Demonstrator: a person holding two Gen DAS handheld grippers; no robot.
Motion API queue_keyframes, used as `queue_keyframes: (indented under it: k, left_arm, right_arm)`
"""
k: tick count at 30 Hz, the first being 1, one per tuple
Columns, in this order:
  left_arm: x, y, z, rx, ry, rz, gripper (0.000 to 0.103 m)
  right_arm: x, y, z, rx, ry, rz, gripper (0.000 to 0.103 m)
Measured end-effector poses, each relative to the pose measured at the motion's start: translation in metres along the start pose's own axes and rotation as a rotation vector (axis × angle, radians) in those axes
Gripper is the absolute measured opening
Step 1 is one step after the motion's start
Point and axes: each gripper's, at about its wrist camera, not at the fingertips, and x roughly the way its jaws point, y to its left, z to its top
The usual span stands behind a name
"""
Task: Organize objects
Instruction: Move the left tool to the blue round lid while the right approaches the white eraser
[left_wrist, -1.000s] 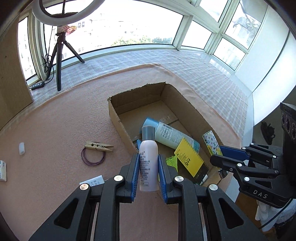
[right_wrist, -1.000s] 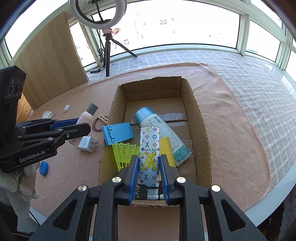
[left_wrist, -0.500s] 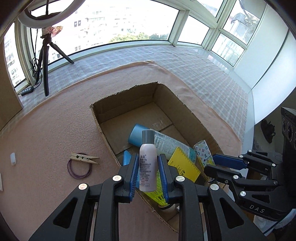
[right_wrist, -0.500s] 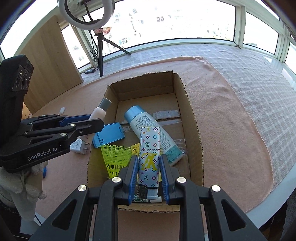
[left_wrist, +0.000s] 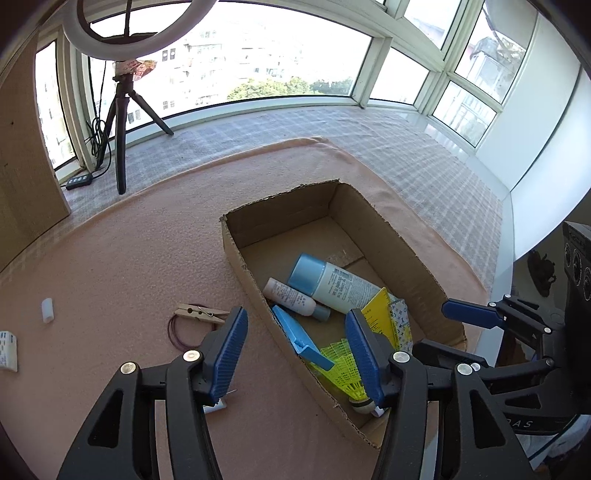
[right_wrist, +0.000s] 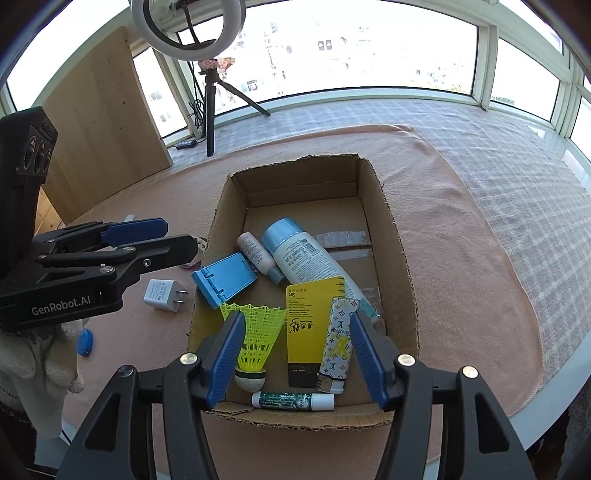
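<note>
An open cardboard box (left_wrist: 236, 254) (right_wrist: 391, 236) sits on the pink cloth. My left gripper (left_wrist: 293, 321) (right_wrist: 179, 233) hovers over the box's near left wall. Its jaws are opening with nothing between them. The small pink bottle (left_wrist: 291, 297) (right_wrist: 255, 253) lies in the box beside a large white tube with a blue cap (left_wrist: 340, 284) (right_wrist: 303, 258). My right gripper (right_wrist: 295, 319) (left_wrist: 432, 326) hangs over the box's near end, jaws opening and empty. The patterned lighter (right_wrist: 340, 339) lies below it next to a yellow card (right_wrist: 308, 325) and a yellow shuttlecock (right_wrist: 258, 332).
The box also holds a blue folding stand (right_wrist: 223, 278) and a lip balm stick (right_wrist: 291, 401). Left of the box lie a clothespin (left_wrist: 199, 314) on a purple band (left_wrist: 177, 334) and a white charger (right_wrist: 162, 294). A ring-light tripod (left_wrist: 122, 129) stands at the back. The table's edge runs close on the right.
Both grippers have opened. The pink bottle has dropped from the left one into the box, and the patterned lighter from the right one now lies in the box's near end.
</note>
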Motion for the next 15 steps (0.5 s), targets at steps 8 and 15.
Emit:
queue_keyframes:
  k: [8, 15]
  left_arm:
    - [-0.026, 0.043, -0.023, -0.076, -0.01, 0.058, 0.059]
    - [-0.057, 0.093, -0.056, -0.156, -0.011, 0.129, 0.059]
  right_arm:
    - [0.0, 0.021, 0.005, -0.035, -0.011, 0.025, 0.055]
    - [0.0, 0.048, 0.012, -0.069, -0.04, 0.08, 0.055]
